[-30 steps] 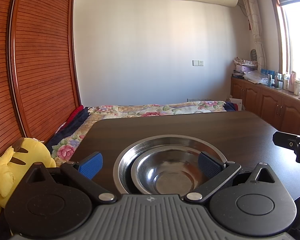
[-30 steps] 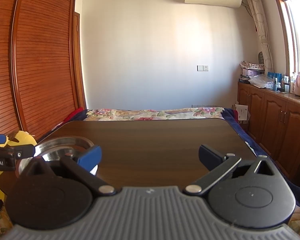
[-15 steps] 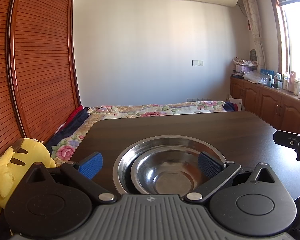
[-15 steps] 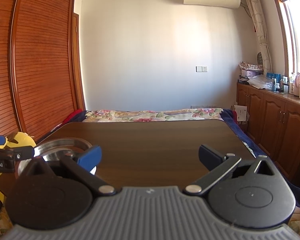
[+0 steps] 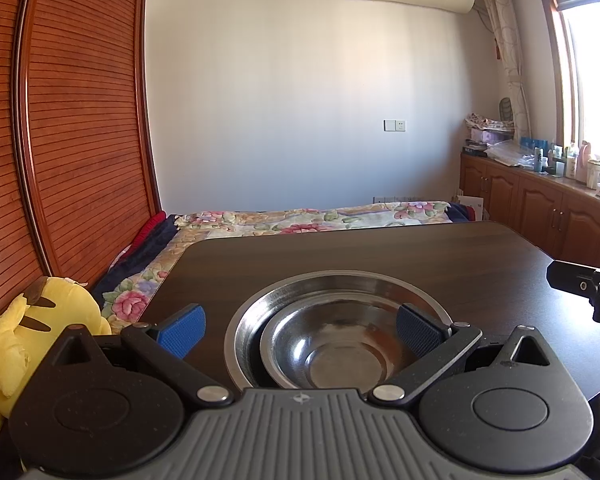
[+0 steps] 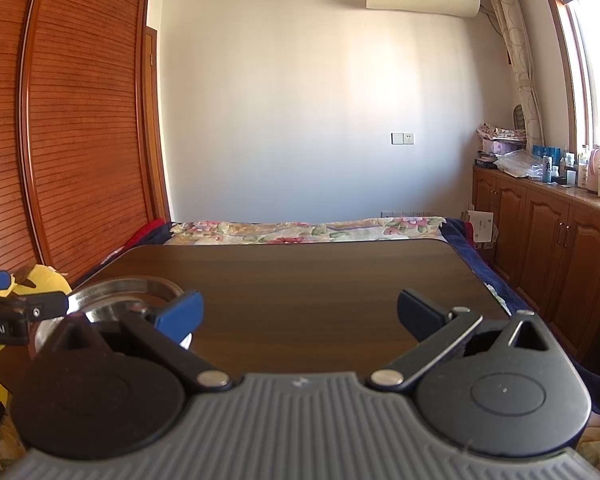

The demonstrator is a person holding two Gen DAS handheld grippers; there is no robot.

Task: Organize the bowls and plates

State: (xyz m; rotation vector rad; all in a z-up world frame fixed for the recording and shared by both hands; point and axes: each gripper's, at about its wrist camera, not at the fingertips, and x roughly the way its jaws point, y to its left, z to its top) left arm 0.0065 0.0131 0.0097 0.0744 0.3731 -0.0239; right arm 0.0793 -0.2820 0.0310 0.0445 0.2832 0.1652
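A small steel bowl (image 5: 336, 354) sits nested inside a wider steel plate (image 5: 340, 282) on the dark wooden table (image 5: 380, 248). My left gripper (image 5: 300, 330) hovers open just in front of them, its blue pads spread wider than the bowl and touching nothing. In the right wrist view the same plate (image 6: 120, 286) shows at the far left, partly hidden by the left gripper's finger (image 6: 24, 308). My right gripper (image 6: 300, 312) is open over bare table, well to the right of the dishes.
A yellow plush toy (image 5: 24, 336) sits off the table's left edge by the wooden wardrobe doors (image 5: 68, 140). A bed with a floral cover (image 5: 300, 218) lies beyond the table. Wooden cabinets (image 6: 548, 240) with bottles stand on the right.
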